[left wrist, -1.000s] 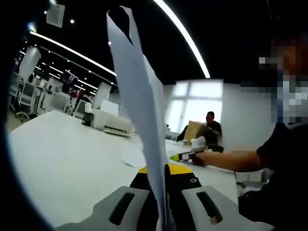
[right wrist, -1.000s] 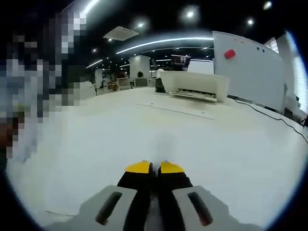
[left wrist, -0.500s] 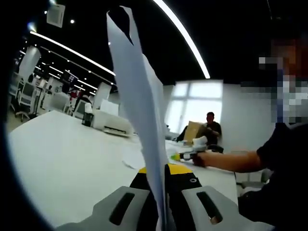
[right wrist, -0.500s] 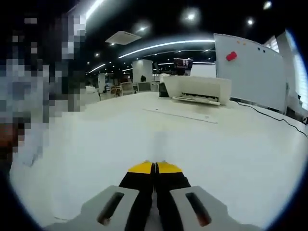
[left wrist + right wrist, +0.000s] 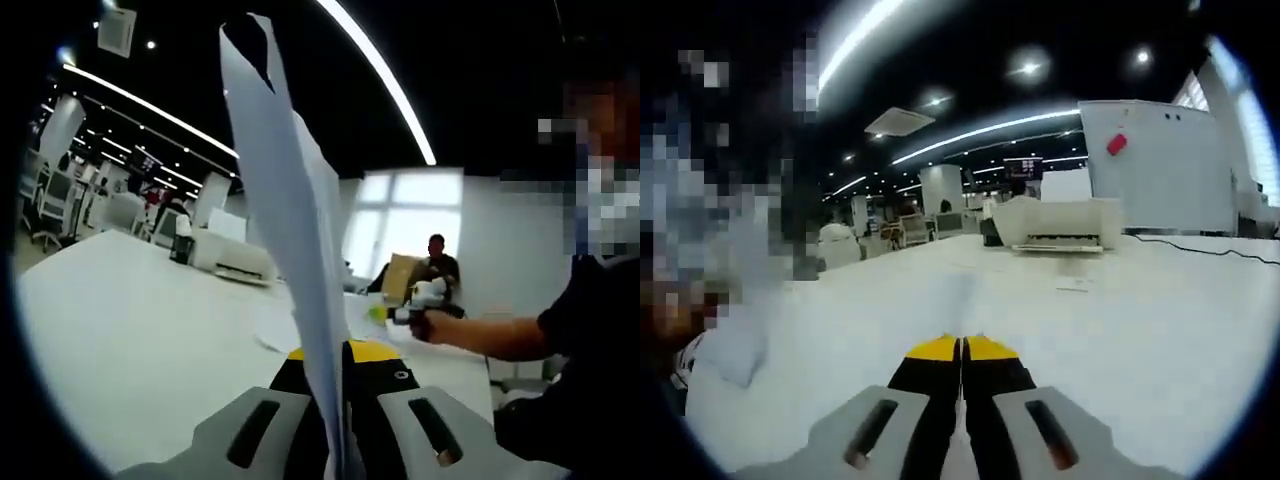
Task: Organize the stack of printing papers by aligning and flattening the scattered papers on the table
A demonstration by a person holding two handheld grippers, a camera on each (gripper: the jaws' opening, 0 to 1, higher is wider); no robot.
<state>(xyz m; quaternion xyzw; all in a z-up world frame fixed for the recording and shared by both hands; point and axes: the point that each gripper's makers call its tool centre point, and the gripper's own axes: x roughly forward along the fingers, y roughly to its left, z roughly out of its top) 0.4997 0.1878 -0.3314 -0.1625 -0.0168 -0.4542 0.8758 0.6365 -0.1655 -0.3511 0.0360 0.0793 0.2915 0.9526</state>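
Observation:
In the left gripper view my left gripper (image 5: 338,352) is shut on a white sheet of paper (image 5: 290,200). The sheet stands upright from the yellow tips to the top of the view. More white papers (image 5: 280,328) lie loose on the white table (image 5: 130,340) beyond it. The right gripper (image 5: 400,312) hangs above those papers, held in a person's hand. In the right gripper view my right gripper (image 5: 962,348) has its jaws together. A thin pale strip (image 5: 962,295), like a sheet seen edge-on, rises from between them over the table (image 5: 1120,330).
A white printer (image 5: 235,257) stands at the table's far side, and also shows as the printer (image 5: 1065,222). A whiteboard (image 5: 1150,165) stands behind it on the right. Someone sits at the back (image 5: 436,266). The holder's arm (image 5: 490,335) reaches in from the right.
The right gripper has lifted off the papers on the table, and its view has tilted up. The left gripper and its sheet have stayed put.

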